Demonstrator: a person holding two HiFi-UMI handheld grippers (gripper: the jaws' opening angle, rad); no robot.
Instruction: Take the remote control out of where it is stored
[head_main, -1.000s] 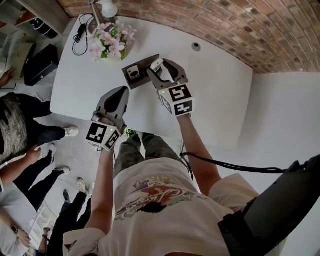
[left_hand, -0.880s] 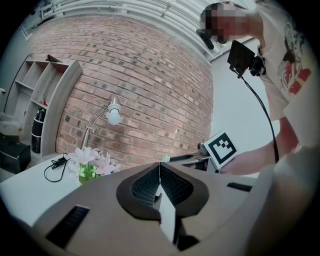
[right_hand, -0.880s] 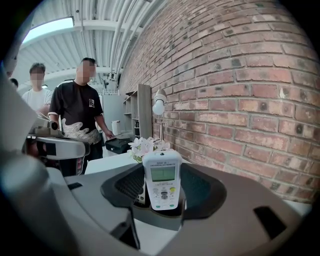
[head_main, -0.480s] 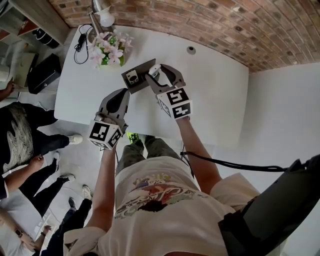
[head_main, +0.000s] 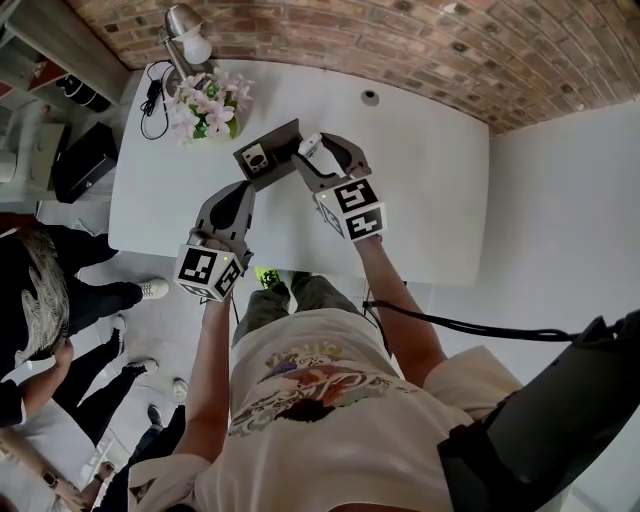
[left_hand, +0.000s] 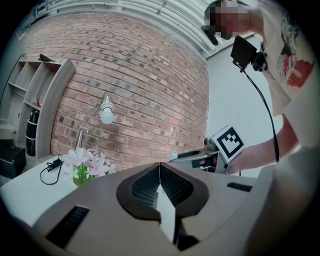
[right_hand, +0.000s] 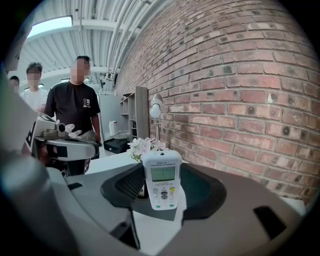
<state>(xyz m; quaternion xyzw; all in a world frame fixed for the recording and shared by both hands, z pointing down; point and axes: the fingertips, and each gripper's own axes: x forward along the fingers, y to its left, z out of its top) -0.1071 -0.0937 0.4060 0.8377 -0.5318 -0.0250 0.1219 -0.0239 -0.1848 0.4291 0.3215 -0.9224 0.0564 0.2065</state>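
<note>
Remote control stood upright between the pads of my right tool, which was clamped on its sides, close beside the dark holder on the white surface. My left tool was clenched on nothing. The hold looked shallow, so a tilt could have let the remote slip. I couldn't tell whether the holder held anything else.

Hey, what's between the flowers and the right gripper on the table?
The dark holder stands on the white table between the flowers and the right gripper. The head view shows it.
</note>
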